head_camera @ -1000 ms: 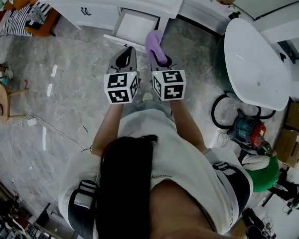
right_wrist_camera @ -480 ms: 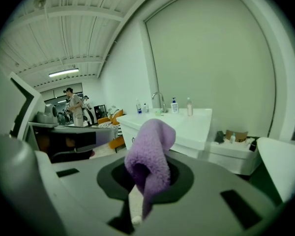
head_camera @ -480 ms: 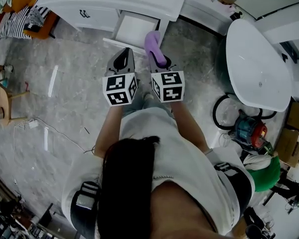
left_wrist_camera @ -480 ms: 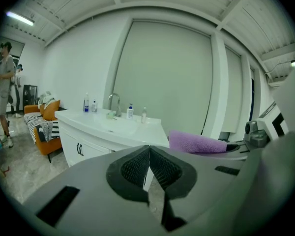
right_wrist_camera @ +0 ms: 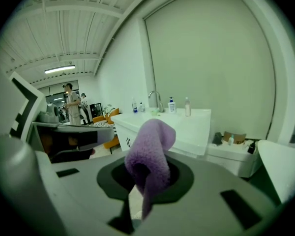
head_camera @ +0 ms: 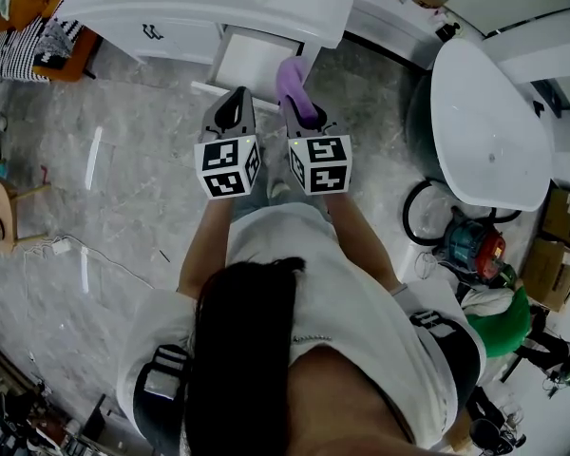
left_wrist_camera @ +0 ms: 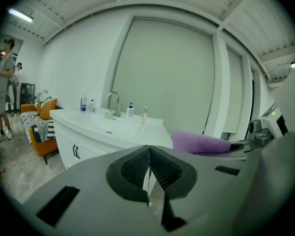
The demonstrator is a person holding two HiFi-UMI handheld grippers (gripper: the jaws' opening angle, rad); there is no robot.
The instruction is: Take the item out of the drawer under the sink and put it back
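The cloth (right_wrist_camera: 150, 146) is purple, soft and fuzzy, folded into a thick, rounded roll. The right gripper (head_camera: 302, 114) is clamped on the cloth's lower end. The rest of the cloth rises from between the grey jaws and curls forward past their tips. In the head view the cloth's free end lies at the right front corner of the open drawer (head_camera: 252, 55), a shallow white rectangular box pulled out of a smooth white cabinet (head_camera: 171, 8). The left gripper (left_wrist_camera: 149, 166) is closed with nothing in it, its black ribbed pads meeting. It is held just beside the right gripper, over the glossy grey marbled floor (head_camera: 123, 179).
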